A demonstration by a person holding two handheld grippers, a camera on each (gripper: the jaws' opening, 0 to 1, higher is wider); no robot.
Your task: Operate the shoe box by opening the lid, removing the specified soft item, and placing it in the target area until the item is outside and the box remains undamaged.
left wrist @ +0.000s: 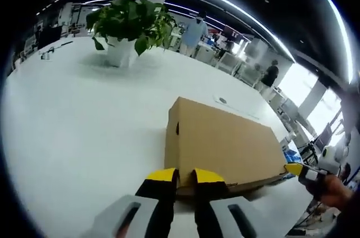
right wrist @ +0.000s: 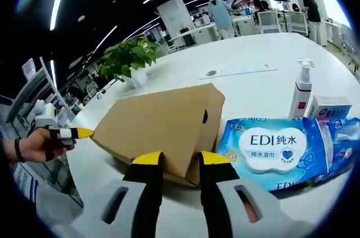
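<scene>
Yellow-tipped jaws of the left hand-held gripper (left wrist: 185,179) stand slightly apart, holding nothing, right at the near edge of the shoe box (left wrist: 222,142). In the right gripper view, the right hand-held gripper (right wrist: 183,162) has its jaws apart too, straddling the raised near corner of the lid (right wrist: 163,120), though I cannot tell whether they pinch it. Judging by the tilt, opening has only begun: the lid is lifted a little, the soft item is not visible, and removal and placing remain. Just right of that gripper a wet-wipes pack (right wrist: 284,151) lies on the white surface (left wrist: 73,120), with a pump bottle (right wrist: 301,94) beyond.
</scene>
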